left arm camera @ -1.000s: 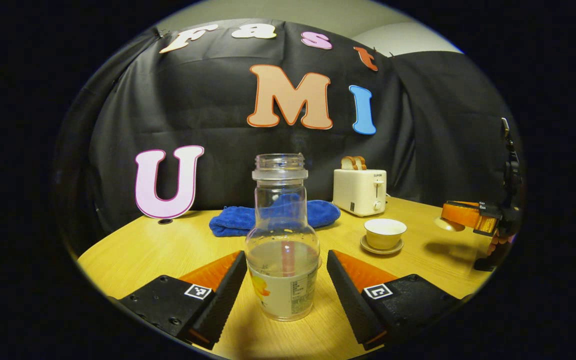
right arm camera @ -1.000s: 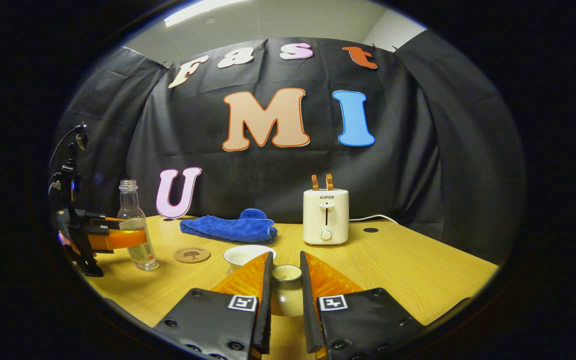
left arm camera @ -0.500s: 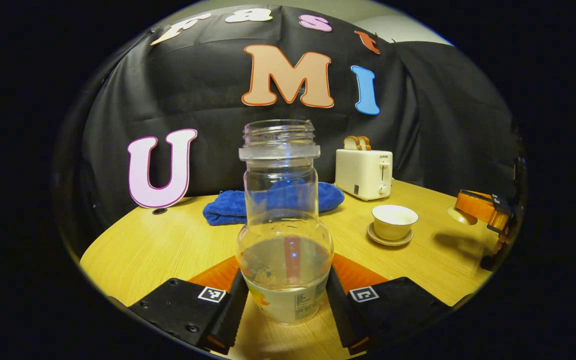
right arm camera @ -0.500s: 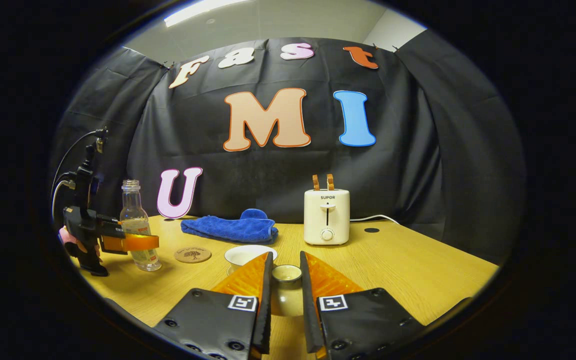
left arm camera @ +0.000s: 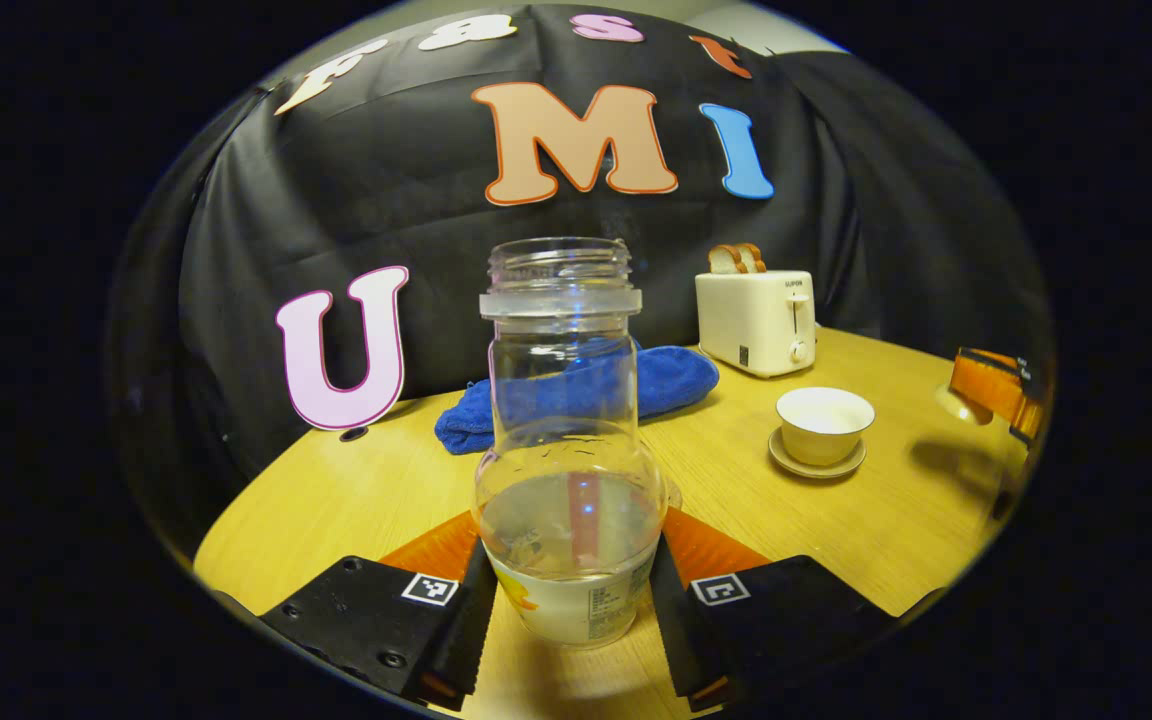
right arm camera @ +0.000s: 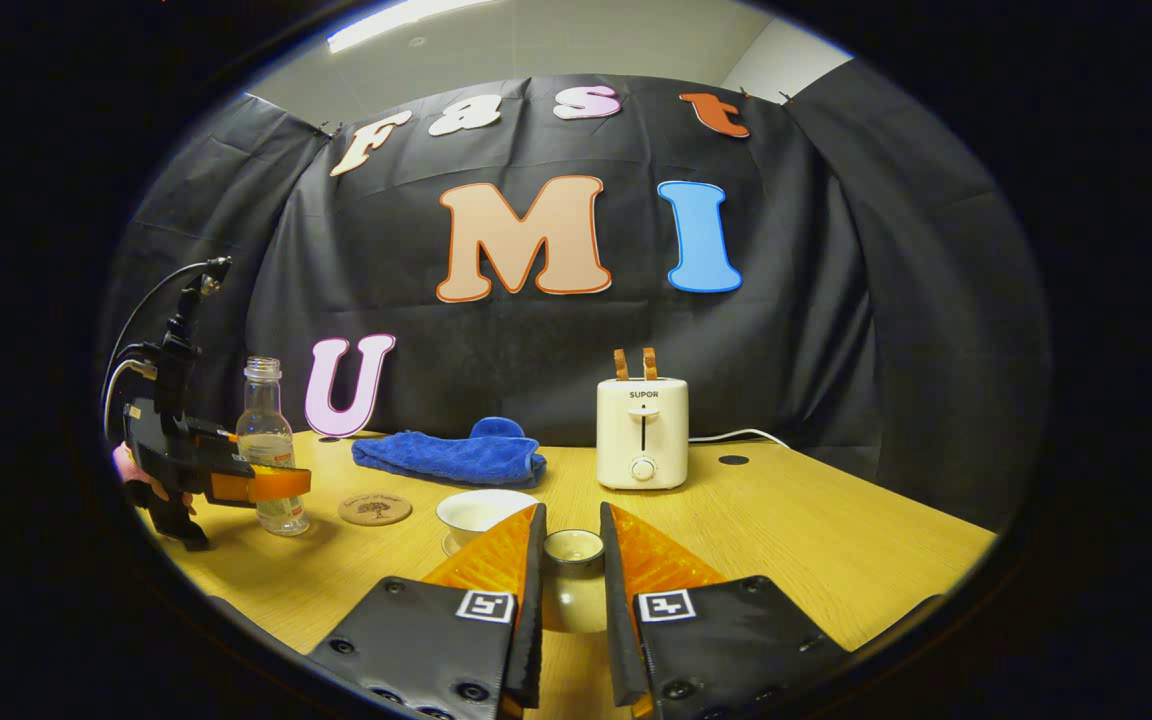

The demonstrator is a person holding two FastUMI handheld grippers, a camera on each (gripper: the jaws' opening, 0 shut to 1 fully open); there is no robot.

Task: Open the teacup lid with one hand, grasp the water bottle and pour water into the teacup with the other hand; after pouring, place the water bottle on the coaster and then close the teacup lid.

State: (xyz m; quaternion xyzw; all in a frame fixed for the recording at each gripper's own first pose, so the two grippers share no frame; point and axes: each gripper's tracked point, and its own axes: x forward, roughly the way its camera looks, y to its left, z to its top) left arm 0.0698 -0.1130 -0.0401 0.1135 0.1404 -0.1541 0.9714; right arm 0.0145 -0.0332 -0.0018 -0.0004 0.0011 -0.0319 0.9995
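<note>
I count one water bottle point(left arm camera: 570, 470) clamped in my left gripper point(left arm camera: 568, 600), one teacup lid point(right arm camera: 573, 548) pinched in my right gripper point(right arm camera: 570, 600), one teacup point(left arm camera: 824, 425), on a wooden table point(left arm camera: 336, 500).

You're in a staged recording booth dressed as a small kitchen corner.

Ahead of your fingers, black cloth point(right arm camera: 836, 300) hangs as the back wall behind a pale wooden desk point(right arm camera: 816, 540), with a plain ceiling and a strip light point(right arm camera: 406, 20) above it. Kitchen props sit beyond your fingers: a cream toaster point(right arm camera: 641, 432) with bread in its slots, cord trailing away, a folded blue towel point(right arm camera: 451, 458) beside it, and a round coaster point(right arm camera: 374, 509) on the desk.
</note>
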